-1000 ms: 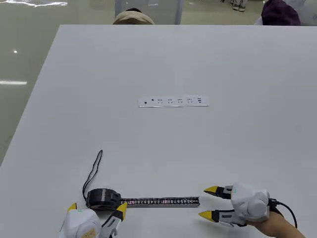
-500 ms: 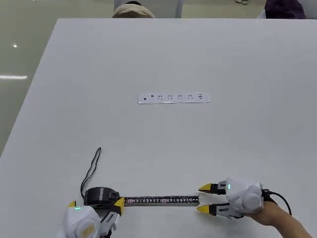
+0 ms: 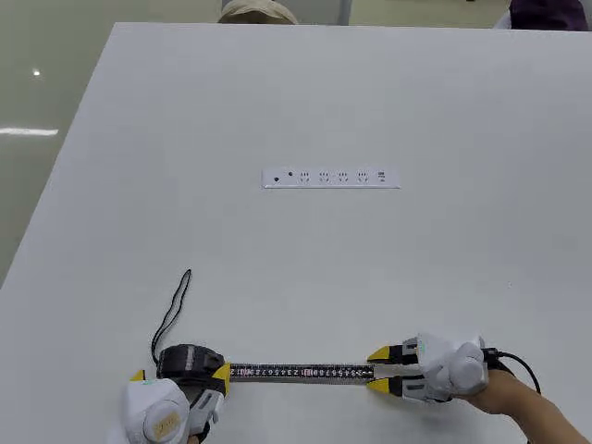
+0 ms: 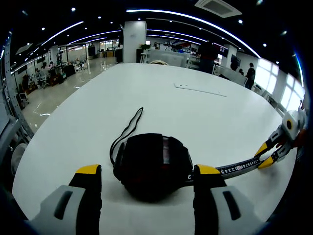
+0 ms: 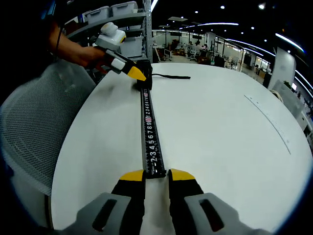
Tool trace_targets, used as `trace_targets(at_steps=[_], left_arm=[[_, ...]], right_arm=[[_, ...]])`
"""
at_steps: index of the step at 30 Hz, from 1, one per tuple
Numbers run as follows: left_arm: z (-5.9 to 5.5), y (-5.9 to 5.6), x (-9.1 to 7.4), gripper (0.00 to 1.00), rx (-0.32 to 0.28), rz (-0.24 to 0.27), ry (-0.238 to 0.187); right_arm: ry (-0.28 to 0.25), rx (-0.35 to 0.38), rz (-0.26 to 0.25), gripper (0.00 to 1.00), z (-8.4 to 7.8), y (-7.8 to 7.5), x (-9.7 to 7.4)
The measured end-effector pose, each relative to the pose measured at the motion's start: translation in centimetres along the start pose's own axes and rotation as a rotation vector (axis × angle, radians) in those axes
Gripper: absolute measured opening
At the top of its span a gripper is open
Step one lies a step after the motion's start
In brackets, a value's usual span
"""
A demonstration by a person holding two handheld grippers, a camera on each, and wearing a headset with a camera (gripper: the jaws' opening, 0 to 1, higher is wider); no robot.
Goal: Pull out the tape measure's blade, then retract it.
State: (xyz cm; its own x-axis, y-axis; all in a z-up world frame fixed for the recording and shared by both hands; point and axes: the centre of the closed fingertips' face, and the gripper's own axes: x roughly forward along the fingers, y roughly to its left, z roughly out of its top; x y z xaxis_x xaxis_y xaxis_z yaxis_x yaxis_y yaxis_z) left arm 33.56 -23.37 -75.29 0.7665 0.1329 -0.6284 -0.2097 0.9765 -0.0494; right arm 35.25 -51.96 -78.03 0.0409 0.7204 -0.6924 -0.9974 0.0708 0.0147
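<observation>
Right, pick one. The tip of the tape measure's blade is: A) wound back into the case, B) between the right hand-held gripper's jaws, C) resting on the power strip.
B: the blade lies drawn out, its tip between the yellow jaws of the right hand-held gripper.

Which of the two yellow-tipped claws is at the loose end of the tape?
The right gripper: its jaws pinch the tip of the blade. The left gripper straddles the black case instead.

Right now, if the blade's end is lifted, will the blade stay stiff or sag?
Probably fairly stiff: the blade lies straight and unkinked on the table. Likely light, being a thin strip, though it may sag slightly.
</observation>
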Motion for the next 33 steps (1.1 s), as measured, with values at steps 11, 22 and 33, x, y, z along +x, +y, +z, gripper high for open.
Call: trace_targets(at_steps=[11,22,33], left_arm=[[-0.1,-0.3,0.2,0.72,-0.001,0.015,0.001],[0.6,-0.6,0.2,0.67,-0.054,0.022,-0.040],[0.6,-0.8,0.9,0.66,-0.066,0.046,-0.023]], right_arm=[[-0.004,-0.003,0.006,0.13,0.0,0.0,-0.1],[0.004,0.001,-0.006,0.13,-0.1,-0.1,-0.1],[0.004,0.007,-0.012,0.13,-0.1,0.0,-0.1]])
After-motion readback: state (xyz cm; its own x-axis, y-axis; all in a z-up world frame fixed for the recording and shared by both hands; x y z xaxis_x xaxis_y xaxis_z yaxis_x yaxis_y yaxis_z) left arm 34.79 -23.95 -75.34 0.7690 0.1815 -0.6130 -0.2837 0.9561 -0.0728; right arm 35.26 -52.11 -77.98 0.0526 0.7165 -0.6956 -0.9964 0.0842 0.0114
